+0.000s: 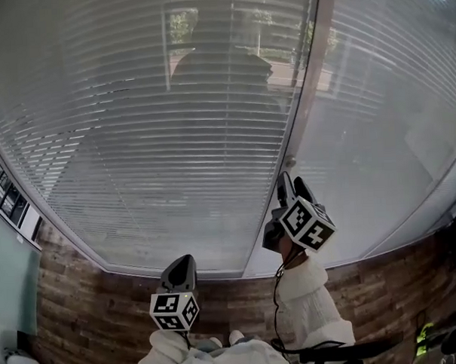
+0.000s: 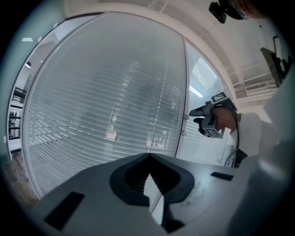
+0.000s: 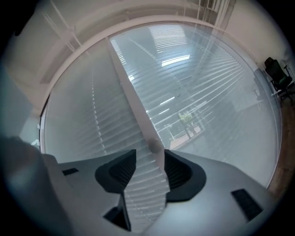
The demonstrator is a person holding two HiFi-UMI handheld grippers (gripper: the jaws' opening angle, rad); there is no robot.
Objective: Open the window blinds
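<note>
Grey plastic jaws of the right gripper point(image 3: 150, 161) stand apart with nothing between them, raised close to the pale upright window post point(image 3: 131, 101). The left gripper point(image 2: 148, 159), held lower, has its jaws pinched together, empty. White horizontal-slat window blinds point(image 1: 158, 143) hang lowered across the glass before both.

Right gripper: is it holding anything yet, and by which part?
Nothing is held. The right gripper has its jaws apart and empty; the small knob on the window frame sits just beyond their tips.
</note>
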